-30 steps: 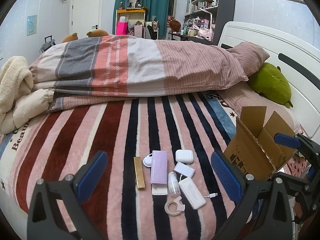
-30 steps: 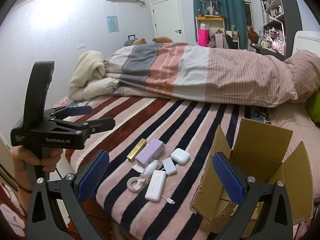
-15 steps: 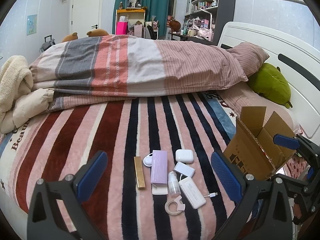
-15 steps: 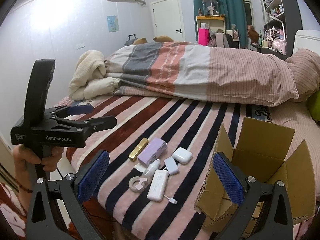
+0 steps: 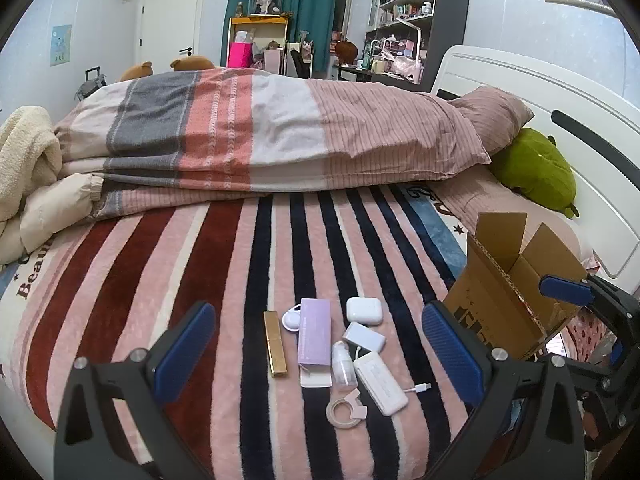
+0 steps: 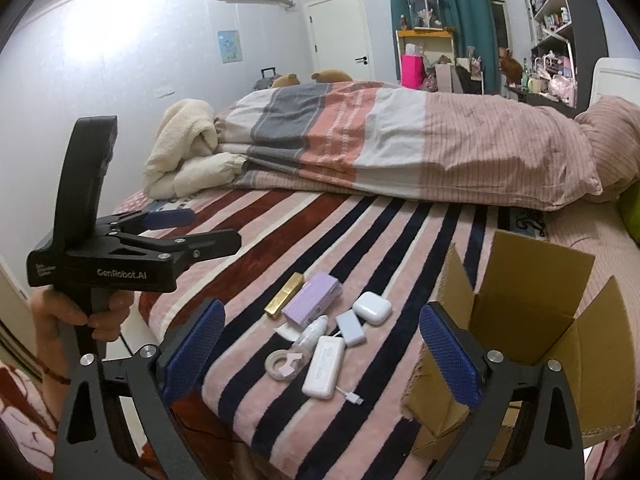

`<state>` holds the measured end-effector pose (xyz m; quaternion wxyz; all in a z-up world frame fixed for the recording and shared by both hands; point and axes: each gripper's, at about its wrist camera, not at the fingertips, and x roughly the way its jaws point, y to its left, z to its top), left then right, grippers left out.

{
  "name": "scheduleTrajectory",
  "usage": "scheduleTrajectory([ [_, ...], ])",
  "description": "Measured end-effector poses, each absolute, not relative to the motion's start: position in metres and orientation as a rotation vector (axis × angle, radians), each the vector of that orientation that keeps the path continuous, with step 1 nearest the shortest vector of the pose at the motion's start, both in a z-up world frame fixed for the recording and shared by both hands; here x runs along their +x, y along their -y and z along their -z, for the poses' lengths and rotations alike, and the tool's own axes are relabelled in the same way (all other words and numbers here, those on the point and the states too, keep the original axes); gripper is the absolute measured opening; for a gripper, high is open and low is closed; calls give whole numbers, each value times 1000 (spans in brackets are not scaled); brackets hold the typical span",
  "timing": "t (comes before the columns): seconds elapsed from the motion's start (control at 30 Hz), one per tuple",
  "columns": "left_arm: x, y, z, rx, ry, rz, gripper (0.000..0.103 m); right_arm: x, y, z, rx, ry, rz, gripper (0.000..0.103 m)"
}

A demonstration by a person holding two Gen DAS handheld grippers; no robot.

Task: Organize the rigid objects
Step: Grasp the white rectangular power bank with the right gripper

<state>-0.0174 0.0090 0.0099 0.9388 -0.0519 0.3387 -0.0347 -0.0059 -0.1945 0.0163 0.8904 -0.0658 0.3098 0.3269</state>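
Several small objects lie in a cluster near the front edge of the striped blanket (image 5: 200, 280): a gold bar (image 5: 274, 343), a purple box (image 5: 315, 335), a white earbud case (image 5: 363, 310), a white power bank (image 5: 380, 383) with a cable, a small bottle (image 5: 343, 364) and a tape roll (image 5: 345, 411). An open cardboard box (image 5: 508, 292) stands to their right. My left gripper (image 5: 318, 354) is open and empty above the cluster. My right gripper (image 6: 320, 354) is open and empty, hovering over the same cluster (image 6: 324, 366), with the box (image 6: 532, 312) at its right.
A folded striped duvet (image 5: 260, 140) and pillow lie across the back of the bed. A green plush (image 5: 536, 170) rests by the white headboard. A cream blanket (image 5: 24, 164) is heaped at the left. In the right wrist view the other hand-held gripper (image 6: 168, 232) shows at left.
The right wrist view has shifted slightly, so the cluster and box sit a little further right and nearer. The left gripper has barely moved.
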Motion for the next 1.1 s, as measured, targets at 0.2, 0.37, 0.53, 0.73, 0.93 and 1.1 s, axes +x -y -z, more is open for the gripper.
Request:
scheduleTrajectory([
  [0.2,-16,-31,-4,-128,-675,83,103,-23,175,-22,-179,-601,-696,91],
  [0.37,-9,-63,11,-161,-675,71,103,-29,132,-2,-232,-660,-801,63],
  [0.53,-6,-79,44,-121,-721,33,102,-20,101,50,-213,-797,-811,52],
  [0.73,-6,-87,77,-92,-756,27,102,8,110,116,-186,-932,-551,52],
  [0.93,-10,-96,84,-199,-738,174,103,30,114,149,-232,-980,-445,47],
  [1.1,-4,-96,82,-222,-759,212,102,41,107,163,-289,-1015,-430,36],
])
